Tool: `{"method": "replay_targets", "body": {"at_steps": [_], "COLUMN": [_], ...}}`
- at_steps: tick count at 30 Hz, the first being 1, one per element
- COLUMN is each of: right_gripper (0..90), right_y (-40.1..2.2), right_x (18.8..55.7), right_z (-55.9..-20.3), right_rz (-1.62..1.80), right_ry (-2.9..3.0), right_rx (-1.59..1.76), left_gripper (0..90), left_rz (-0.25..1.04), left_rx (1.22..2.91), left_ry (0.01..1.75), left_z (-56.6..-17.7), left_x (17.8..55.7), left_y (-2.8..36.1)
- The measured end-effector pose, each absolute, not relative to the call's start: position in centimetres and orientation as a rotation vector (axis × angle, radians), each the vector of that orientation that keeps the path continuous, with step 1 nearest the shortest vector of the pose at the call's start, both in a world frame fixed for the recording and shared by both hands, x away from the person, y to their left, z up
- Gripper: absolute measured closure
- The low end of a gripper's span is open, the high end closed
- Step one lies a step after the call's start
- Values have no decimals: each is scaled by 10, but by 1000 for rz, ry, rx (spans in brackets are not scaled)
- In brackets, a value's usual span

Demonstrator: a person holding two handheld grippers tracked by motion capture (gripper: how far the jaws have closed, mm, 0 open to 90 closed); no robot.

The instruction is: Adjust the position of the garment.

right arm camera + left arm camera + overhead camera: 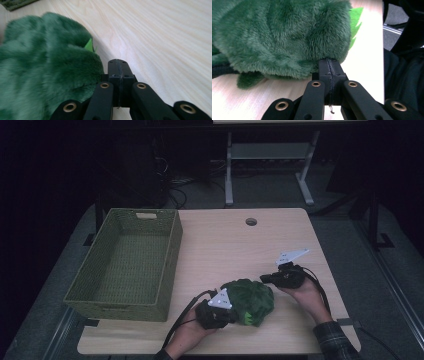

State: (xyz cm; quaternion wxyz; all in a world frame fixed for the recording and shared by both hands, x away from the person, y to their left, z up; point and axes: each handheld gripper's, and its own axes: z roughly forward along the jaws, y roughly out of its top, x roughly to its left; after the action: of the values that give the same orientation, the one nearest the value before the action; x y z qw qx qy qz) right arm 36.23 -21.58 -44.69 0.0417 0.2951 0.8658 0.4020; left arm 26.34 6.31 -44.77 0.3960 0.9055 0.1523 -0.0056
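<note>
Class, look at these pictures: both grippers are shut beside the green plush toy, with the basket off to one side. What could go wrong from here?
1. Both the left gripper and the right gripper are shut with nothing between the fingers, so they can only push the plush toy; it may roll or slip away.
2. The toy lies near the table front edge; a push could tip it off.
3. The basket wall is tall, so sliding the toy may just jam it against it.

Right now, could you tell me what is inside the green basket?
The green basket looks empty: its woven floor is bare. The near wall hides a strip of the floor behind it. The green plush toy lies outside, on the table.
</note>
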Motion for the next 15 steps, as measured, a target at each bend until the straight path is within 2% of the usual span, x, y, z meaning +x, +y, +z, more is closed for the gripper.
{"method": "replay_targets", "body": {"at_steps": [15], "right_gripper": [900], "right_y": [-220], "right_x": [350], "right_z": [-458], "right_rz": [1178], "right_ry": [2721], "right_rx": [892], "left_gripper": [897], "left_rz": [32], "left_rx": [2321], "left_ry": [455], "left_z": [-457], "left_x": [289], "left_y": [61]}}
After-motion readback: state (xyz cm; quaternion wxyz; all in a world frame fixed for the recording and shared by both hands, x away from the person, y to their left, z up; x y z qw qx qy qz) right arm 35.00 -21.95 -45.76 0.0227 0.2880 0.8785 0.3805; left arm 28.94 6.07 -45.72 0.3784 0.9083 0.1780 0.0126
